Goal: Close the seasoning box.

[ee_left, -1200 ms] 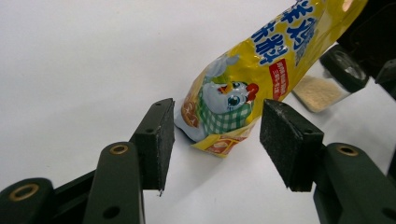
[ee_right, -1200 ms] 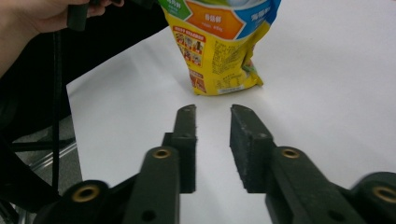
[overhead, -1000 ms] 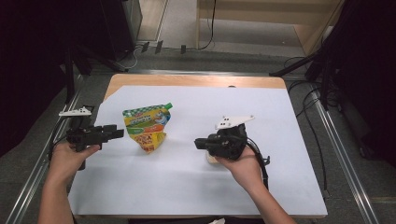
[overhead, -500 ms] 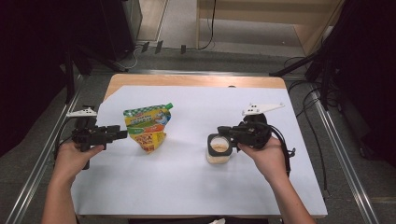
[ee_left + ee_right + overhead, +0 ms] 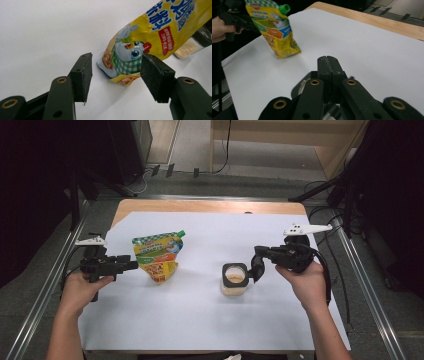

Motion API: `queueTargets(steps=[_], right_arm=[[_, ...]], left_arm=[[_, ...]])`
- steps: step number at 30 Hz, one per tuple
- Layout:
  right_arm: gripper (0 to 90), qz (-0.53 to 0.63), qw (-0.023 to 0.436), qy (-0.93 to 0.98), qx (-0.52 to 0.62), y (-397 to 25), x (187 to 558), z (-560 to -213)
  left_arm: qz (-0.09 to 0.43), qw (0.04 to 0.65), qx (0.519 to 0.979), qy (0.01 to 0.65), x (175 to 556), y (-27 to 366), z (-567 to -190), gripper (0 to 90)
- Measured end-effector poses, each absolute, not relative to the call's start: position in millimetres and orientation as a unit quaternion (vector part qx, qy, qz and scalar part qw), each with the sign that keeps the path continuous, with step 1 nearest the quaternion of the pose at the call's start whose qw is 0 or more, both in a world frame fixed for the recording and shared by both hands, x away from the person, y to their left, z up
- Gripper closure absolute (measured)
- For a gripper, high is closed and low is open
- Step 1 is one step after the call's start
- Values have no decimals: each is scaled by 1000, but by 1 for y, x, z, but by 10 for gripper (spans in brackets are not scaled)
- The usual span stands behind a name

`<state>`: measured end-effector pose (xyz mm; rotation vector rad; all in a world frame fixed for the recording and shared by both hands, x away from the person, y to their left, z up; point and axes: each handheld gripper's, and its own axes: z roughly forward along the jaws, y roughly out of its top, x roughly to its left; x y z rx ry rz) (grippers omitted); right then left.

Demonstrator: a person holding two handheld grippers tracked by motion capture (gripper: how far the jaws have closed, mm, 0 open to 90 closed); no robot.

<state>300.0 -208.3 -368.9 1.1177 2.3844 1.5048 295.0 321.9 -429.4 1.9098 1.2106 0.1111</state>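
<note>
Jaws pressed flat together mark the right gripper [image 5: 327, 65], which over the last second has lifted off the jar [image 5: 234, 279] and now hangs just beside its right edge, tips at the rim. Before that the hand covered the jar; now the jar stands alone on the white sheet [image 5: 200, 320], open-topped, so I judge the placing step done and the pouch [image 5: 157, 256] to be next. The jar is squat, clear-walled, with a dark rim and a pale, grainy powder inside. The left gripper [image 5: 115, 71] has barely moved in that time and sits left of the pouch with its jaws wide, the pouch's lower corner lying between and beyond the pads [image 5: 83, 72], not touched. Those pads are matte black and rough; the arms behind them are smooth dark plastic with brass-coloured rivets. The pouch, left of the jar and well apart from it, is glossy yellow foil, soft and creased, leaning rather than standing straight, with a green screw cap [image 5: 284, 8] at its top corner. Beyond the pouch, bare wooden tabletop [image 5: 210, 206] borders the sheet.
</note>
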Motion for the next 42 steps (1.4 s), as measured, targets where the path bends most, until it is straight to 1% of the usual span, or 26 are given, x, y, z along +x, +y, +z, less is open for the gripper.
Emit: queueTargets(steps=[8, 12, 18, 23, 29, 39, 42], right_arm=[[900, 491, 61, 770, 404, -231, 308, -379], [900, 482, 53, 769, 417, -234, 313, -389], [900, 472, 41, 776, 416, -225, 315, -399], [900, 469, 42, 779, 415, -221, 314, -399], [900, 472, 30, 782, 406, -214, 312, -400], [900, 487, 35, 781, 388, -199, 309, -402], [900, 487, 27, 782, 387, -196, 309, -404]], left_arm=[[45, 425, 763, 485, 295, 323, -430, 442], [46, 425, 762, 487, 295, 324, -430, 440], [47, 424, 761, 488, 295, 324, -430, 440], [46, 424, 760, 491, 295, 325, -430, 437], [47, 424, 757, 495, 295, 327, -431, 435], [47, 424, 757, 495, 295, 329, -431, 435], [46, 427, 755, 495, 295, 329, -431, 435]])
